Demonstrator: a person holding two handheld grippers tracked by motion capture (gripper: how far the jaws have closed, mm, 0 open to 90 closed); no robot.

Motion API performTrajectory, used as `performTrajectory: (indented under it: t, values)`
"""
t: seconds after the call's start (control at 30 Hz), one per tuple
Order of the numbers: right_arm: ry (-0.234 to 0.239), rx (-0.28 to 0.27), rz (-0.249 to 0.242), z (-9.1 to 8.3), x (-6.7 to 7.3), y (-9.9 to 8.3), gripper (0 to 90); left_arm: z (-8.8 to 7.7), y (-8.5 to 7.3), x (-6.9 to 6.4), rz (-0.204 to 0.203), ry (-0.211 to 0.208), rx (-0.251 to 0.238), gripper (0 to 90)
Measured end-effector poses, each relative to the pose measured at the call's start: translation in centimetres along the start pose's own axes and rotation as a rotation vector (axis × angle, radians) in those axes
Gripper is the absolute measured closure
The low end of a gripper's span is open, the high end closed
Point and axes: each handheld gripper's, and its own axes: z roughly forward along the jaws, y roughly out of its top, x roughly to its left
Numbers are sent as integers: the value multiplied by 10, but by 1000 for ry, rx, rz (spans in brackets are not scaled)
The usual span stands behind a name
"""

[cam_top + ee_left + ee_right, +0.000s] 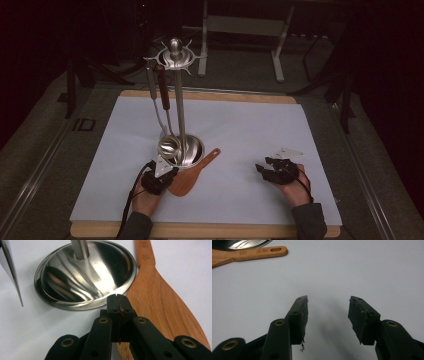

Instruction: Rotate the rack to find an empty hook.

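Left gripper: held in the person's left hand near the front left of the table. Its jaws are clenched tight together, pad against pad. The tips sit over the near left edge of the wooden spatula's blade; whether they pinch that edge or only rest above it cannot be told.

Utensil stand: a tall steel pole on a domed round base, just beyond the left gripper. A ladle and a second utensil with a dark handle hang from hooks at its top.

Wooden spatula: lies flat on the white sheet, blade toward the person, handle pointing away and to the right. Its left edge lies right against the stand's base.

Right gripper: in the right hand, well apart at the front right. Its jaws are spread wide with nothing between them, above bare sheet.

Risk: if the closed tips hold only a sliver of the blade, the spatula would likely slip free on lifting. A swing to the left could knock the base or set the hanging ladle swaying.

Room: the white sheet is open to the right and in the middle. The front edge of the table lies close behind both hands.
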Motion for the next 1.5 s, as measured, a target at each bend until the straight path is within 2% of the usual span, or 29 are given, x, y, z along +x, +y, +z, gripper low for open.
performTrajectory:
  t: [0.1, 0.13, 0.23, 0.27, 0.33, 0.4, 0.43, 0.47, 0.5, 0.63, 0.67, 0.77, 0.83, 0.87, 1.03, 1.07, 1.2, 1.23, 1.33, 1.43, 1.5]
  values:
    - [-1, -2, 2, 0, 0, 0, 500, -1, -1, -1, -3, -9, 4, 898]
    - [0, -2, 1, 0, 0, 0, 499, -1, -1, -2, 0, -24, 2, 899]
    - [2, 3, -3, 1, 1, 0, 499, 0, 0, -12, 60, -78, -3, 898]
    - [2, 4, -3, 2, 1, 0, 499, 0, 2, -18, 100, -102, -2, 897]
    - [4, 9, -12, 3, 2, 0, 499, 2, 4, -26, 121, -124, -6, 897]
    - [5, 10, -14, 4, 3, 0, 500, 3, 5, -29, 133, -120, -4, 896]
    - [4, 11, -14, 4, 3, 0, 499, 3, 5, -30, 125, -100, -19, 896]
    - [4, 11, -14, 4, 3, 0, 499, 3, 5, -30, 125, -100, -19, 896]
    - [1, 5, -12, 2, 2, 0, 499, 1, 5, -24, 94, -80, -32, 896]
    - [0, 2, -6, 1, 0, 0, 499, -3, 4, -16, 65, -69, -32, 897]
    - [-1, -2, 1, 0, -1, 0, 499, -8, -1, -3, 29, -56, -34, 897]
    - [0, -1, -3, 0, 0, 0, 499, -11, -5, 5, -1, -33, -22, 898]
    - [0, -1, -9, 0, 1, 0, 499, -11, -5, 5, -1, -33, -22, 898]
    - [3, 2, -8, 1, 2, 0, 499, -10, -8, 9, -26, -18, 0, 897]
    - [3, 3, -8, 1, 2, 0, 499, -8, -8, 9, -22, -21, 14, 898]
    - [2, 2, -8, 1, 1, 0, 499, -7, -7, 6, -6, -30, 37, 898]
    - [1, 1, -10, 0, 1, 1, 499, -5, -6, -1, 16, -53, 45, 898]
    - [2, 1, -10, 0, 1, 1, 499, -5, -5, -8, 47, -84, 37, 898]
    - [2, 3, -11, 1, 3, 1, 499, -3, -2, -20, 93, -123, 33, 898]
    - [3, 3, -14, 2, 3, 1, 499, -1, 0, -31, 127, -158, 27, 897]
    - [4, 6, -13, 2, 3, 1, 499, -1, 1, -34, 128, -184, 12, 897]
